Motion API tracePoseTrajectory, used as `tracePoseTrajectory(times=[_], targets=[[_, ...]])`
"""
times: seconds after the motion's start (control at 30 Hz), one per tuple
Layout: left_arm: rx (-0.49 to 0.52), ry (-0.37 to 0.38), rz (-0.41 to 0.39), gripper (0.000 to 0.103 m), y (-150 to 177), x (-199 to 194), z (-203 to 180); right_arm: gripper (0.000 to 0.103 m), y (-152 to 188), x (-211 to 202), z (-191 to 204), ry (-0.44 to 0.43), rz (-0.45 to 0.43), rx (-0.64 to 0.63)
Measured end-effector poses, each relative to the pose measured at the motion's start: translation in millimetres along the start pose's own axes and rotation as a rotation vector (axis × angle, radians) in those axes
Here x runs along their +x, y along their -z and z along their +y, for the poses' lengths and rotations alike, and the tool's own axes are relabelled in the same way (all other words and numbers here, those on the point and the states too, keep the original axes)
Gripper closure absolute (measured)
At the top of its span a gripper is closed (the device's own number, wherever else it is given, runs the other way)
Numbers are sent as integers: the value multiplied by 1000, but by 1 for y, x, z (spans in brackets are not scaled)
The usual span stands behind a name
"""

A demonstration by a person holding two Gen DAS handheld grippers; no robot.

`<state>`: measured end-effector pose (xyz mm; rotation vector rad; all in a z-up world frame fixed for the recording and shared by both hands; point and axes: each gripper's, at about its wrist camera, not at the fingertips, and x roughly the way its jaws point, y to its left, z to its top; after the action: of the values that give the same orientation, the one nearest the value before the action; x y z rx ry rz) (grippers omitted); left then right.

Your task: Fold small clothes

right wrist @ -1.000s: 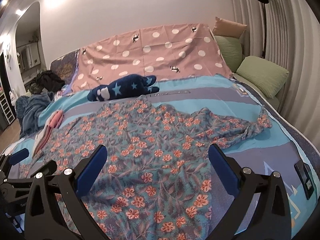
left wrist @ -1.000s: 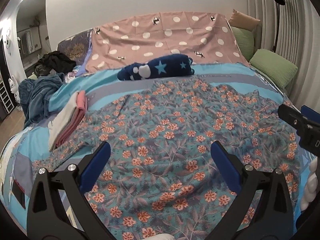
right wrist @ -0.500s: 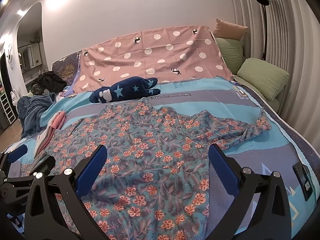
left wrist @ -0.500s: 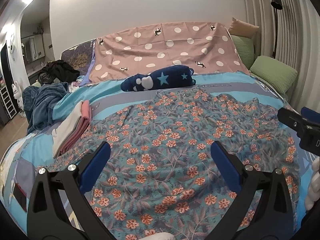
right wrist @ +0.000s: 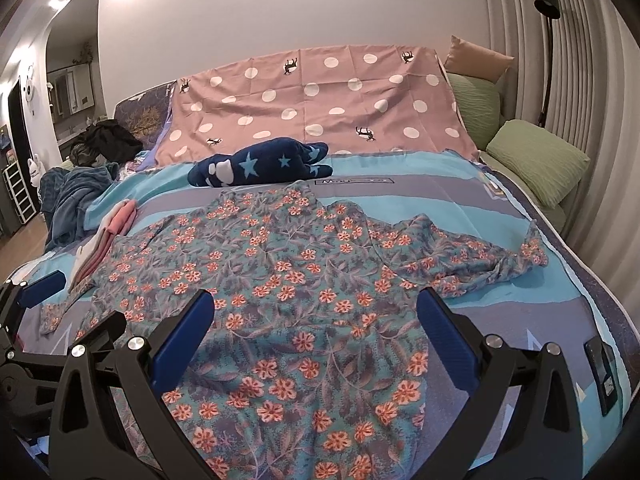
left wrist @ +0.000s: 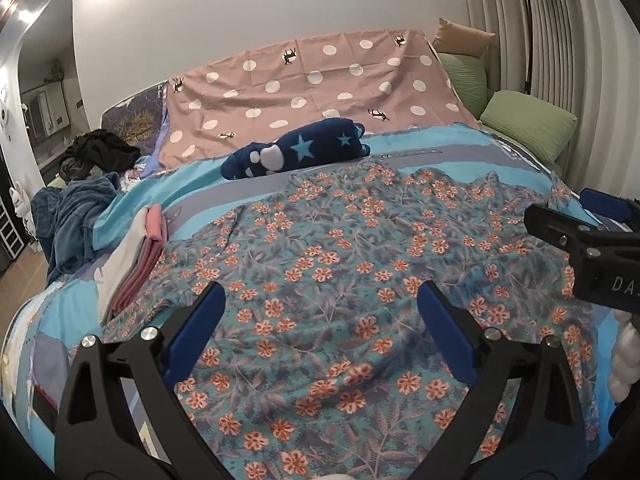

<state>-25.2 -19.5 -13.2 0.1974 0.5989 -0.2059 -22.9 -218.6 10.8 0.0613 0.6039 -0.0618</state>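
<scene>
Change: both your views sit higher and further back than a second ago; more of the floral shirt [right wrist: 304,276] shows, down to its near hem.
Meaning: you have backed off to survey. The shirt looks laid out flat and no fold is made yet; the first fold seems next.
Shirt position: spread across the blue bed [right wrist: 500,212], collar at the far end near the navy star plush [right wrist: 260,164], right sleeve bunched out toward the right edge, left sleeve reaching the folded pink and white stack [right wrist: 106,240].
Left gripper [left wrist: 320,332]: jaws wide apart, empty, hovering over the shirt's near left part.
Right gripper [right wrist: 316,332]: jaws wide apart, empty, hovering over the near hem, just right of the left one.
Pose: both point forward along the bed, tilted slightly down, side by side, clear of the cloth.
Watch: the crumpled right sleeve likely needs smoothing before folding.
</scene>
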Motion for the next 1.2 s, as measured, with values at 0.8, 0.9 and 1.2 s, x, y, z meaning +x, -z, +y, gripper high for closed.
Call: tracePoseTrajectory(times=[0.8,0.9,1.2], targets=[[-51,12,28,8,6,9,16,1,2,6,11,4,45,-24],[-58,19,31,9,8,10,18,1,2,7,12,4,49,-27],[-106,54,60,19,14,19,36,1,1,9,18,16,60,-31]])
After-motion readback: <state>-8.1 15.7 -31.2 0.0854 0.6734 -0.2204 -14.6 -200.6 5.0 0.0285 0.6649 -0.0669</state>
